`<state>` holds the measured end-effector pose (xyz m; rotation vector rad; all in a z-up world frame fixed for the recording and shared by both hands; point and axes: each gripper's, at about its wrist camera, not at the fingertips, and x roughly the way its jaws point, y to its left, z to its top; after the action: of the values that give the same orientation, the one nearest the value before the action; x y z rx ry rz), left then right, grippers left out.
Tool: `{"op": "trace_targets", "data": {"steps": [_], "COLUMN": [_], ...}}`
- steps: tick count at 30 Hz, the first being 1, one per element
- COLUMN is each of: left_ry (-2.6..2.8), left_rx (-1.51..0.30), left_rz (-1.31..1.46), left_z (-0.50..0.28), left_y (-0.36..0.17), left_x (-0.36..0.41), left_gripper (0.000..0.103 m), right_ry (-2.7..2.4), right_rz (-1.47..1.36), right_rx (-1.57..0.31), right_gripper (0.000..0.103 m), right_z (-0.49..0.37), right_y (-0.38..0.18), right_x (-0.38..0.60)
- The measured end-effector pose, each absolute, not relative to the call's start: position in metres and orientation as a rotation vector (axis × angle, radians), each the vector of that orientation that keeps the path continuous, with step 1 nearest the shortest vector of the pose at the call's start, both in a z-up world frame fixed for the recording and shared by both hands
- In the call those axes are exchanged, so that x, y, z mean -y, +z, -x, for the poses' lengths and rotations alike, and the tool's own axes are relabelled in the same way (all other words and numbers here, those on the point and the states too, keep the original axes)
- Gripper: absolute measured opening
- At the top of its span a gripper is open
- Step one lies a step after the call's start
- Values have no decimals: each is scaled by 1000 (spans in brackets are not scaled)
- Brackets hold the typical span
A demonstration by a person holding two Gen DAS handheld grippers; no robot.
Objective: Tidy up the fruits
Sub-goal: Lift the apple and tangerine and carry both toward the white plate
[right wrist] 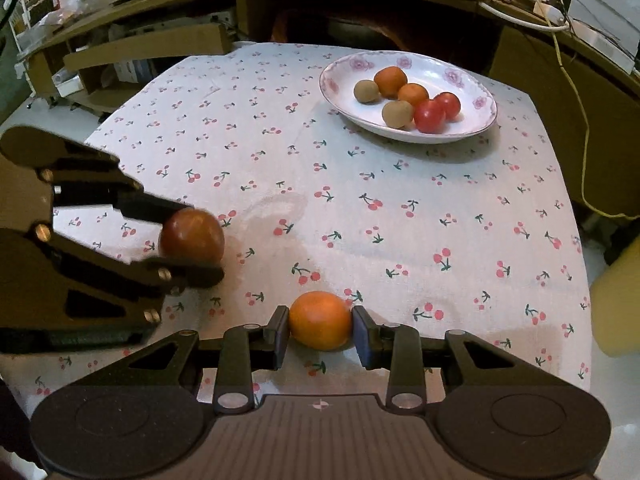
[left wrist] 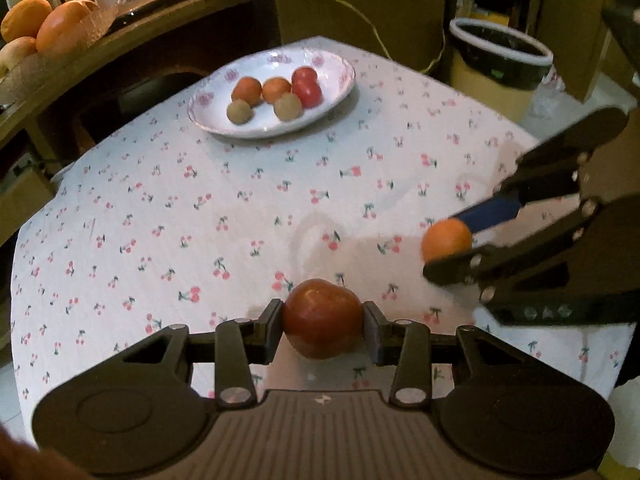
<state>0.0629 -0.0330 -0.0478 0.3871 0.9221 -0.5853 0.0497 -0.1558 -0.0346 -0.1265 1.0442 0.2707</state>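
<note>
My left gripper is shut on a dark red tomato, just above the cherry-print tablecloth; it also shows in the right wrist view. My right gripper is shut on an orange, also seen from the left wrist view. A white floral plate at the far side holds two oranges, two brown kiwis and two red tomatoes; it also shows in the right wrist view.
A white-rimmed bin stands beyond the table's right corner. A wooden shelf with more oranges is at the far left. Cables hang behind the plate. A yellow object sits off the right edge.
</note>
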Motion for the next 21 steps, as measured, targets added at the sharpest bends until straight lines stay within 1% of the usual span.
{"op": "trace_targets", "data": {"steps": [6, 9, 13, 21], "left_ry": [-537, -521, -514, -513], "left_rx": [-924, -927, -929, -881], "left_rz": [-398, -401, -392, -361], "left_z": [-64, -62, -58, -71], "left_y": [-50, -49, -47, -29], "left_x": [40, 42, 43, 51], "left_gripper": [48, 47, 46, 46], "right_ry": [276, 280, 292, 277], "right_rz": [103, 86, 84, 57], "right_rx": [-1050, -1051, -1046, -1014], "right_gripper": [35, 31, 31, 31], "right_z": [-45, -43, -46, -47], "right_y": [-32, -33, -32, -18], "right_x": [165, 169, 167, 169]}}
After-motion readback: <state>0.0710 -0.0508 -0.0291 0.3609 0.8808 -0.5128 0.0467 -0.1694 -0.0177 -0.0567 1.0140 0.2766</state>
